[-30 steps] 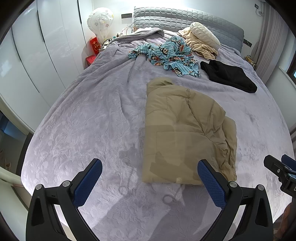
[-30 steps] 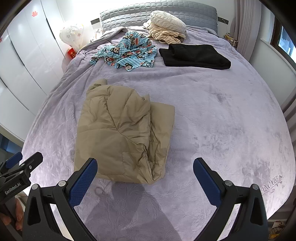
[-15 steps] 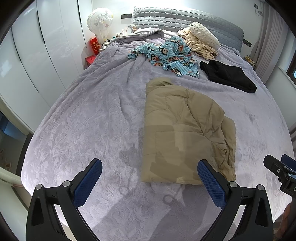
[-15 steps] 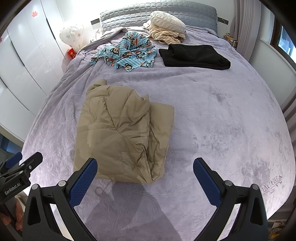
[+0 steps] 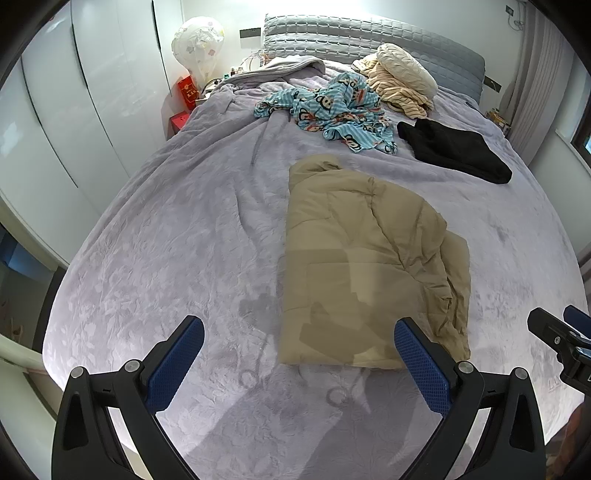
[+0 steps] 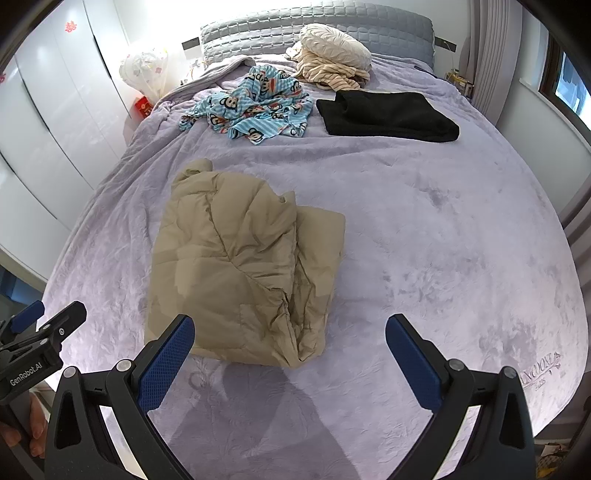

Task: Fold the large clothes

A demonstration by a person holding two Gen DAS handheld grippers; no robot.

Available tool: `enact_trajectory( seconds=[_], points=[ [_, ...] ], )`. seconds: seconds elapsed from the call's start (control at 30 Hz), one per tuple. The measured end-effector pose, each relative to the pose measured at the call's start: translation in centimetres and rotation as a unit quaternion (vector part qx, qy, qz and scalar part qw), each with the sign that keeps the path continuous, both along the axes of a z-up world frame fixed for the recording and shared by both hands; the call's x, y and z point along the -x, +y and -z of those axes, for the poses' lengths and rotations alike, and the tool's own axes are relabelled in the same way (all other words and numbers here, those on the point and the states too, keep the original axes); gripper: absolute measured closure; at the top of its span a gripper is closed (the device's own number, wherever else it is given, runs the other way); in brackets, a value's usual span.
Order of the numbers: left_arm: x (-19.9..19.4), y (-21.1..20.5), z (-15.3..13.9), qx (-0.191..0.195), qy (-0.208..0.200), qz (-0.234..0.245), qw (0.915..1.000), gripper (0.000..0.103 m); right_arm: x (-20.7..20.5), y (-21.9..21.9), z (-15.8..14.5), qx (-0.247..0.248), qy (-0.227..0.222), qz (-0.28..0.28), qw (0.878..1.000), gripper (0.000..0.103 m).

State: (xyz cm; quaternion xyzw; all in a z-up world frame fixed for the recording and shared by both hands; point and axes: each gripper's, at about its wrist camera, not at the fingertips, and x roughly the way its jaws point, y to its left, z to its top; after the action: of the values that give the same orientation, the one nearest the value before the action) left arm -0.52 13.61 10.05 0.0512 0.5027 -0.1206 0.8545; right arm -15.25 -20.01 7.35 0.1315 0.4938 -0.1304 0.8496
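Currently on the bed (image 5: 155, 236), lavender cover: one tan puffer jacket (image 5: 365, 266), folded into a rough rectangle, centre, creased along its right edge. Far side: blue cartoon-print garment (image 5: 332, 107); black folded garment (image 6: 388, 114) to its right; cream bundle (image 6: 332, 62) by the grey headboard (image 5: 369, 33). Left claw (image 5: 299, 365): fingers spread wide, holding nothing, near the jacket's near edge. Right claw (image 6: 290, 358): likewise wide apart, empty, hovering over the jacket's near right corner.
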Motion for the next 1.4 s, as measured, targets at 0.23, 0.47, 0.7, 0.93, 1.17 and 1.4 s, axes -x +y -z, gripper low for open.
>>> enact_trajectory(
  seconds=[0.23,0.47,0.7,0.93,1.17,1.4],
  points=[
    [-0.02,-0.03,-0.07,-0.001,0.000,0.001,1.0000,0.000,-0.02,-0.27,-0.24,0.005,0.000,0.002,1.000,0.000],
    [0.12,-0.10,-0.03,-0.001,0.000,-0.001,1.0000,0.000,-0.03,-0.27,-0.27,0.005,0.000,0.001,1.000,0.000],
    [0.17,-0.12,-0.03,0.000,0.000,-0.001,1.0000,0.000,-0.01,-0.24,-0.27,0.006,0.000,0.002,1.000,0.000],
    [0.05,-0.20,-0.12,-0.001,-0.001,0.000,1.0000,0.000,0.03,-0.12,-0.28,0.005,0.000,0.002,1.000,0.000],
    [0.03,-0.22,-0.12,-0.001,-0.001,0.000,1.0000,0.000,0.03,-0.07,-0.28,0.005,0.000,0.003,1.000,0.000],
    [0.10,-0.28,-0.19,-0.002,-0.001,0.000,1.0000,0.000,0.02,-0.14,-0.30,0.006,0.000,0.003,1.000,0.000]
  ],
)
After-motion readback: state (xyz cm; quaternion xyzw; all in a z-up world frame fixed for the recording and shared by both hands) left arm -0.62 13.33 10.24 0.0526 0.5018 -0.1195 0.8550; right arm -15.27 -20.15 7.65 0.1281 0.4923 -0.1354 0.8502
